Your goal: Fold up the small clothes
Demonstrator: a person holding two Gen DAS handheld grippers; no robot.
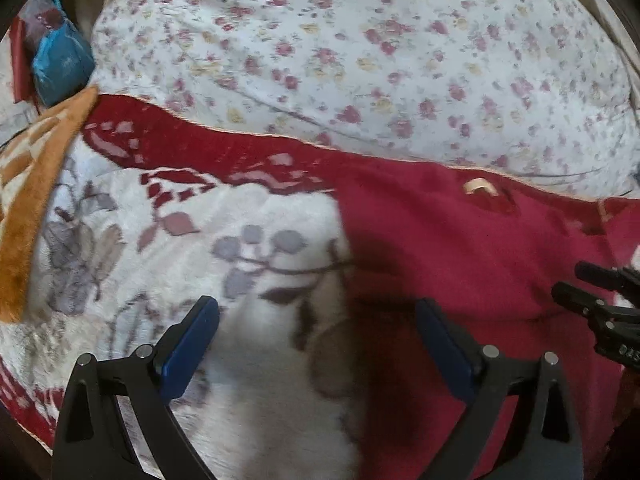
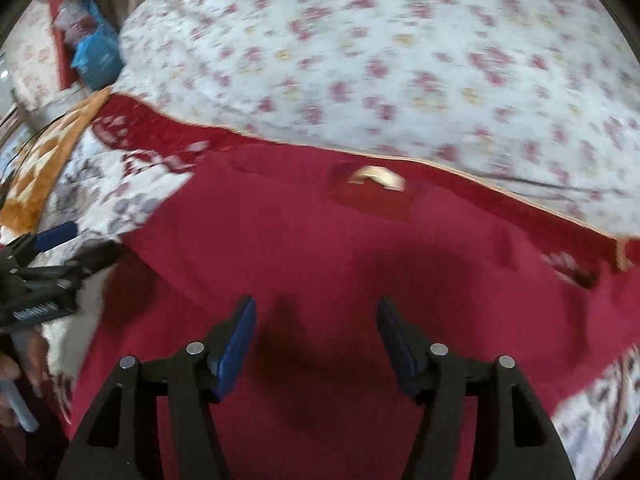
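Firstly, left wrist view
Left gripper (image 1: 318,344): jaws spread wide, nothing between the blue pads (image 1: 188,354); it hangs over the seam where garment meets blanket.
Red garment (image 1: 472,264): spread flat from 1 to 5 o'clock of the frame, a pale neck label (image 1: 480,187) near its far edge.
Blanket (image 1: 168,240): cream plush with grey and red flower pattern, under the garment, filling 7 to 10 o'clock.
Floral pillow (image 1: 360,48): white with small red blooms, at 12 o'clock beyond the blanket's red border.
Right gripper (image 1: 600,308): black body enters at 3 o'clock, above the garment.

Right wrist view (blurred)
Right gripper (image 2: 316,340): jaws well apart, holding nothing; red cloth shows between the pads.
Red garment (image 2: 320,248): fills the frame centre, neck label (image 2: 376,178) at 12 o'clock.
Left gripper (image 2: 52,252): at 9 o'clock, by the garment's left edge; jaw gap unclear from this view.
Orange cloth (image 2: 48,168): at 10 o'clock, on the blanket (image 2: 132,200).
Blue bag (image 2: 96,60): at 11 o'clock, beside the floral pillow (image 2: 380,60).
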